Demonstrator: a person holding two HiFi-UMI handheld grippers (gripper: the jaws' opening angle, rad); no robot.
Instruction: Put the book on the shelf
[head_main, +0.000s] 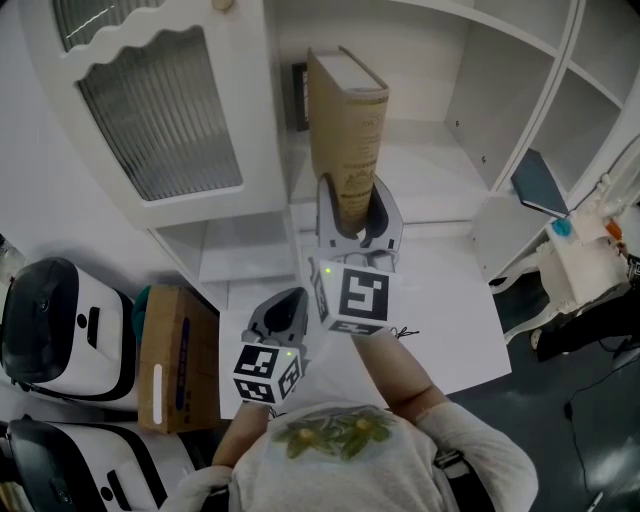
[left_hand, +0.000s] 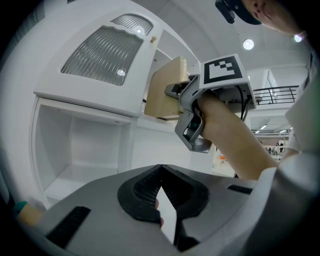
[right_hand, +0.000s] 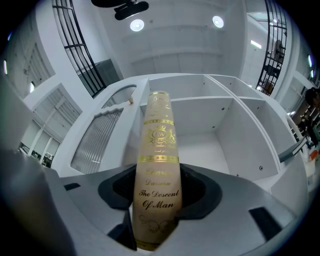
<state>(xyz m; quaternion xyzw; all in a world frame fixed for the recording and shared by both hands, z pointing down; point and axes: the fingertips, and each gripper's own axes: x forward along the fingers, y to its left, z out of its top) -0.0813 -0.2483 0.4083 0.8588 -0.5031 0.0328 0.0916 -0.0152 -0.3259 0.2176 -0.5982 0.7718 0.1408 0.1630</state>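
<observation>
A tan hardback book (head_main: 348, 130) with gold lettering on its spine stands upright in my right gripper (head_main: 358, 222), which is shut on its lower end. The book's top is in front of an open compartment of the white shelf (head_main: 440, 170). In the right gripper view the book (right_hand: 157, 140) rises between the jaws of the right gripper (right_hand: 156, 172), with the shelf (right_hand: 210, 145) behind it. My left gripper (head_main: 290, 300) hangs lower and to the left, shut and empty. The left gripper view shows its own jaws (left_hand: 161, 167) meeting at the tips, and the book (left_hand: 165, 95) above.
An open cabinet door with ribbed glass (head_main: 160, 110) hangs left of the book. A cardboard box (head_main: 180, 360) and black-and-white machines (head_main: 60, 330) stand at the lower left. A white ledge (head_main: 450, 330) juts out below the shelf. A dark flat panel (head_main: 540, 185) leans at the right.
</observation>
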